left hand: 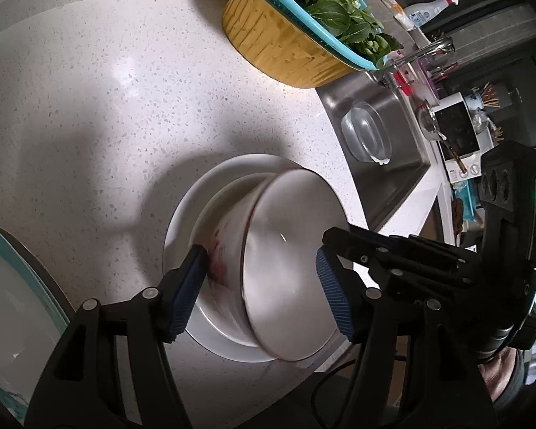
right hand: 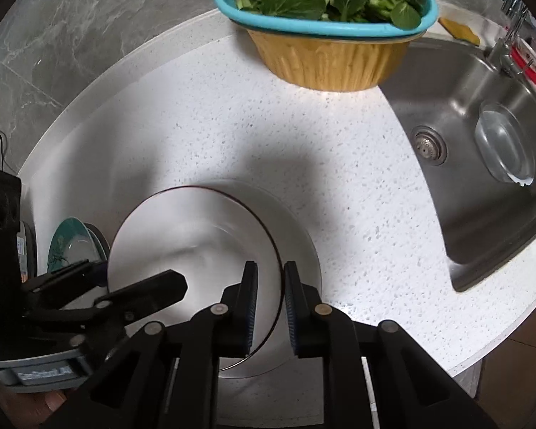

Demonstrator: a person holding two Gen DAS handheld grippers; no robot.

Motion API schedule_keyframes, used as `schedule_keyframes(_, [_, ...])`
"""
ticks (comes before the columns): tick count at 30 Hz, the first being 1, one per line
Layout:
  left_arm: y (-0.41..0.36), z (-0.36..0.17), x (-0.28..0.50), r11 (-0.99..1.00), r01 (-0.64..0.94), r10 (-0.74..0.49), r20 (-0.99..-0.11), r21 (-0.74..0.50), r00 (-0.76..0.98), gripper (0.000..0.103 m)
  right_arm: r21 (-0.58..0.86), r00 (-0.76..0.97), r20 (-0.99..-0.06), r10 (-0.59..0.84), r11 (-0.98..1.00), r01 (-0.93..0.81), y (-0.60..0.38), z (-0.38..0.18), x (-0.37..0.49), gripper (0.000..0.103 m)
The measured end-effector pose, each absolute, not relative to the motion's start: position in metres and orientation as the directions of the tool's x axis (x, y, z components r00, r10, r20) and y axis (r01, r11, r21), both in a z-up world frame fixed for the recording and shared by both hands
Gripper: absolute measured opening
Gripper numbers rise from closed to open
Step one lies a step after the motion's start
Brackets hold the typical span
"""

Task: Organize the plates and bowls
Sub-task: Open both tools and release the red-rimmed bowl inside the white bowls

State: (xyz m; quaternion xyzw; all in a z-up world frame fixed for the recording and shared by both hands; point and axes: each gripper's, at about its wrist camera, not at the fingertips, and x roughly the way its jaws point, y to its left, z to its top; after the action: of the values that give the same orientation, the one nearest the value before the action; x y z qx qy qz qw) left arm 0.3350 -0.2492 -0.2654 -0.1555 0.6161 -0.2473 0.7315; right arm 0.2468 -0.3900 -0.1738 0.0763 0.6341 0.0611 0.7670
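A white bowl with a dark rim and a red pattern outside sits on a white plate on the speckled counter. My left gripper is open, its blue pads on either side of the bowl with gaps. In the right wrist view the bowl sits on the plate. My right gripper is shut on the bowl's near right rim, one pad inside, one outside. The left gripper's fingers show at the bowl's left.
A yellow basket with a blue colander of greens stands at the back. A steel sink holding a clear glass bowl lies to the right. A teal-rimmed plate stands at the left. The counter's front edge is close.
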Motion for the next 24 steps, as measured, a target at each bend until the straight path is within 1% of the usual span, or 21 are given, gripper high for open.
schedule_keyframes(4, [-0.249, -0.265, 0.335, 0.83, 0.171, -0.552, -0.825, -0.531, 0.119, 0.062, 0.205, 0.175, -0.964, 0.2, 0.979, 0.01, -0.392, -0.18, 0.247, 0.016])
schedule_keyframes(9, [-0.249, -0.259, 0.332, 0.841, 0.201, -0.531, -0.837, -0.502, 0.131, 0.062, 0.185, 0.17, -0.968, 0.183, 0.983, -0.002, -0.389, -0.181, 0.247, 0.015])
schedule_keyframes(10, [-0.25, -0.259, 0.331, 0.846, 0.209, -0.521, -0.843, -0.49, 0.131, 0.062, 0.174, 0.167, -0.971, 0.174, 0.985, -0.015, -0.386, -0.182, 0.247, 0.015])
schedule_keyframes(11, [-0.251, -0.258, 0.331, 0.85, 0.215, -0.514, -0.848, -0.481, 0.131, 0.062, 0.167, 0.165, -0.972, 0.169, 0.986, -0.027, -0.383, -0.182, 0.246, 0.013])
schedule_keyframes(14, [-0.252, -0.257, 0.33, 0.859, 0.231, -0.492, -0.861, -0.456, 0.131, 0.062, 0.132, 0.173, -0.975, 0.142, 0.989, -0.066, -0.377, -0.181, 0.246, 0.012])
schedule_keyframes(17, [-0.251, -0.257, 0.33, 0.862, 0.239, -0.485, -0.865, -0.448, 0.126, 0.062, 0.135, 0.174, -0.974, 0.147, 0.988, -0.077, -0.376, -0.181, 0.245, 0.012])
schedule_keyframes(21, [-0.257, -0.256, 0.33, 0.876, 0.278, -0.436, -0.894, -0.394, 0.106, 0.063, 0.146, 0.174, -0.972, 0.159, 0.986, -0.084, -0.375, -0.18, 0.244, 0.012])
schedule_keyframes(24, [-0.26, -0.255, 0.331, 0.879, 0.292, -0.419, -0.903, -0.377, 0.096, 0.063, 0.165, 0.167, -0.97, 0.177, 0.983, -0.082, -0.376, -0.18, 0.244, 0.011])
